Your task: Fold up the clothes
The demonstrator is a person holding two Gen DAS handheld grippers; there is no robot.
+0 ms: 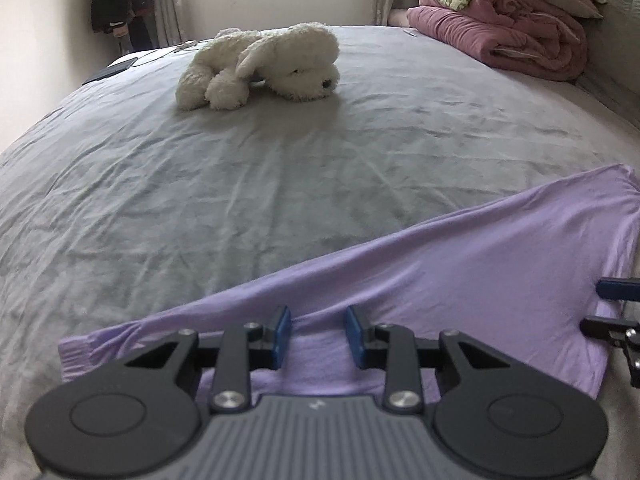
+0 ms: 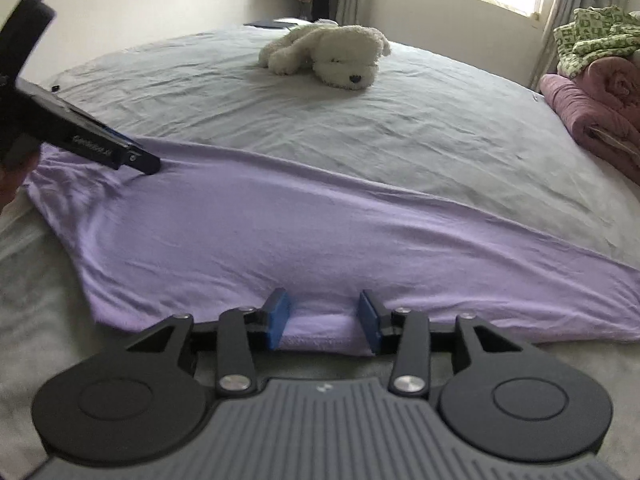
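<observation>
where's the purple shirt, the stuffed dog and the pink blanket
purple shirt (image 2: pixel 280 224): right wrist view, middle of the spread cloth
stuffed dog (image 1: pixel 296 64): left wrist view, on its head
pink blanket (image 1: pixel 500 32): left wrist view, folded bulk at the bed's far right

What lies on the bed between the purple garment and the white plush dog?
Only bare, wrinkled grey sheet separates the purple garment from the plush dog; both wrist views show it.

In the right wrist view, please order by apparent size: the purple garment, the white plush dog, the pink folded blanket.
1. Purple garment, largest, though it lies nearest the camera.
2. White plush dog.
3. Pink folded blanket: looks similar to the dog, but the picture edge cuts it off, so this rank is unsure.
</observation>
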